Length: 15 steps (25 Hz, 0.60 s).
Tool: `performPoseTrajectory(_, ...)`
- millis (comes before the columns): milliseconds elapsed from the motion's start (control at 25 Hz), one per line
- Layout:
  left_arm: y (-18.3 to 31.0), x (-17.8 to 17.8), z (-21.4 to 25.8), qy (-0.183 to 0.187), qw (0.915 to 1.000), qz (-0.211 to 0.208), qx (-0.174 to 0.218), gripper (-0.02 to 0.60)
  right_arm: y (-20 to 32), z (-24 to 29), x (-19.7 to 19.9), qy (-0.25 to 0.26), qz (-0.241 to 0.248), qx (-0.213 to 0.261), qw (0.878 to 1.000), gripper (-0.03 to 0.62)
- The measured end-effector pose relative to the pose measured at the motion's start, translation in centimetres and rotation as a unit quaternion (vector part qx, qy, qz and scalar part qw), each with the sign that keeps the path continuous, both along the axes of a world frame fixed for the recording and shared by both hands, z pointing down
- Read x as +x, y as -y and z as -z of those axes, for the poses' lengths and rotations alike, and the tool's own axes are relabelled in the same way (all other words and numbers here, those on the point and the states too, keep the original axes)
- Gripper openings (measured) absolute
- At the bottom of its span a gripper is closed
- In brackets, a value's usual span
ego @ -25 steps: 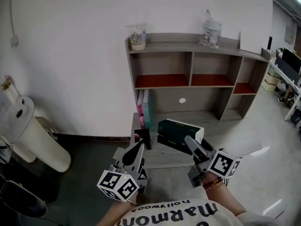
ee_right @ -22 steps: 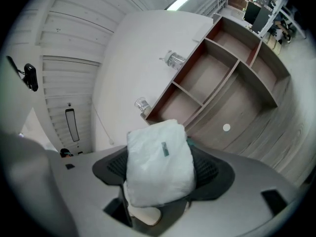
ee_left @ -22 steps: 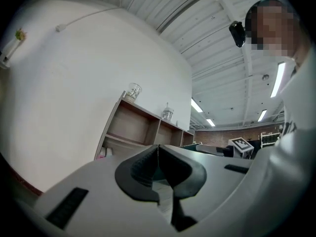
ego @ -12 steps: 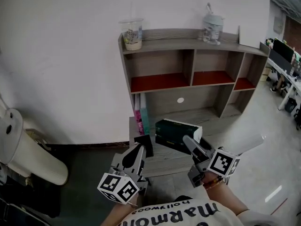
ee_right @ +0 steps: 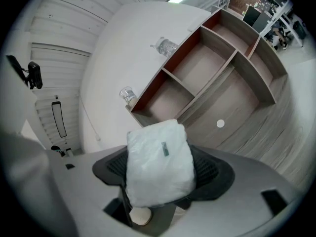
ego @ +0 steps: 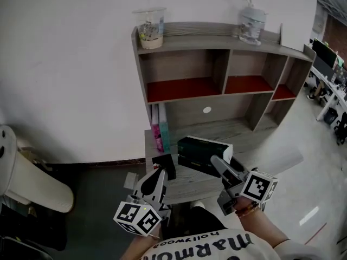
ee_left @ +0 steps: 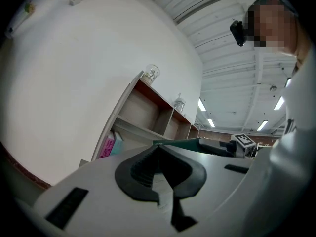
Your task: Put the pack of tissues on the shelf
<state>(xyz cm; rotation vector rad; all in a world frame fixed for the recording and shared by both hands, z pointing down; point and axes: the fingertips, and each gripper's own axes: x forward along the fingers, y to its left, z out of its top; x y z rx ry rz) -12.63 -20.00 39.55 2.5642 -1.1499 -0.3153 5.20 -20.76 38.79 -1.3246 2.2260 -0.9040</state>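
My right gripper (ego: pixel 214 164) is shut on the pack of tissues (ego: pixel 203 151), a dark green pack with a white end. It hangs just above the lowest board of the grey shelf (ego: pixel 217 42). In the right gripper view the pack's white plastic end (ee_right: pixel 158 159) fills the space between the jaws, with the shelf's red-floored compartments (ee_right: pixel 207 68) beyond. My left gripper (ego: pixel 158 175) is shut and holds nothing, low at the shelf's front left. The left gripper view shows its jaws (ee_left: pixel 157 149) meeting on a line.
A plastic cup (ego: pixel 149 28) and a clear bottle (ego: pixel 251 23) stand on the shelf's top board. Pink and teal books (ego: pixel 160 134) lean at the lower left. A small black item (ego: pixel 164 163) lies near my left gripper. A white rounded object (ego: pixel 21 180) stands at far left.
The view has swung, so the shelf sits lower and more to the left and the white object slides out at left. Both grippers and the pack have barely moved.
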Motion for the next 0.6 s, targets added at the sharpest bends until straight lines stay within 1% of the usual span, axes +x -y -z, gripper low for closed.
performPoseTrajectory(120, 0.8, -0.1, 0.2, 0.000, 1.0000, 0.004, -0.001, 0.020, 1.1, 0.5, -0.1, 0.004, 0.006, 0.003, 1.000, 0.359)
performPoseTrajectory(280, 2.4, 0.2, 1.1, 0.007, 0.9999, 0.004, 0.008, 0.020, 2.8, 1.8, -0.5, 0.015, 0.017, 0.020, 1.000, 0.359)
performPoseTrajectory(400, 3.9, 0.6, 1.9, 0.004, 0.9999, 0.004, 0.015, 0.020, 4.1, 2.3, -0.2, 0.008, 0.017, 0.019, 1.000, 0.359)
performPoseTrajectory(600, 6.8, 1.5, 3.4, 0.000, 0.9995, 0.008, 0.031, 0.020, 7.0, 4.1, 0.6, 0.006, 0.023, 0.039, 0.999, 0.359)
